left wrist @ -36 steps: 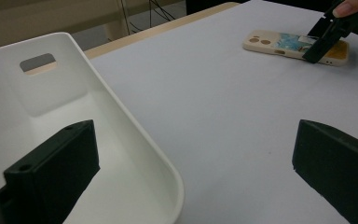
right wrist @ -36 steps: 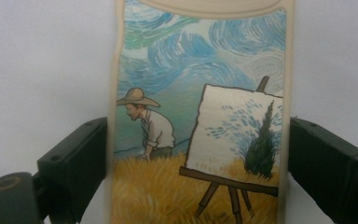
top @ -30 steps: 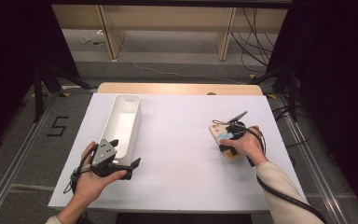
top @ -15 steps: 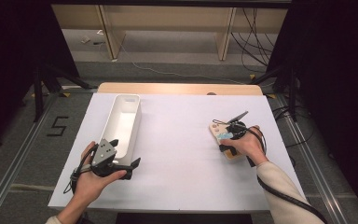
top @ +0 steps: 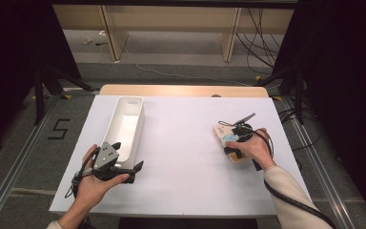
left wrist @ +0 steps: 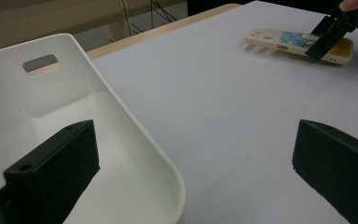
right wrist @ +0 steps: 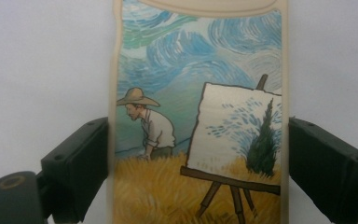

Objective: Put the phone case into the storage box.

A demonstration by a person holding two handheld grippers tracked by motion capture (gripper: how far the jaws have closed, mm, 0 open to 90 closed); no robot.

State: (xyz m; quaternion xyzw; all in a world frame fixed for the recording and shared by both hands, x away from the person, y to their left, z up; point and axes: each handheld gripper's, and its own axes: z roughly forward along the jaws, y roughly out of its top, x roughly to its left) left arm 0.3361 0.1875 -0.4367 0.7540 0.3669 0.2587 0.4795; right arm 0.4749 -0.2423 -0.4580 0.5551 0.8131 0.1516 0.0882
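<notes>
Black jaws of the right gripper (right wrist: 196, 163) are straddling a phone case (right wrist: 198, 116), one pad against each long edge; they are standing wide only because the case fills the span between them, so this is reading as a grip across its width rather than an idle opening. Case is lying flat, printed side up, on the white table (top: 186, 157) at the person's right, well apart from the white bin (top: 124, 126) on the left side. Painted scene is showing a figure in a straw hat beside an easel.

Handling judgement: cream rim is looking like thin moulded shell, so light, somewhat flexible under squeeze, and probably smooth along the sides. Best hold is the one being taken, across the long edges near mid-length, with modest pressure so the walls are not bowing inward or slipping out.

Left gripper (top: 108, 164) is resting near the bin's close end, jaws standing wide with nothing between the pads; in its own view one jaw is hanging over the bin's interior, the other over bare table.
</notes>
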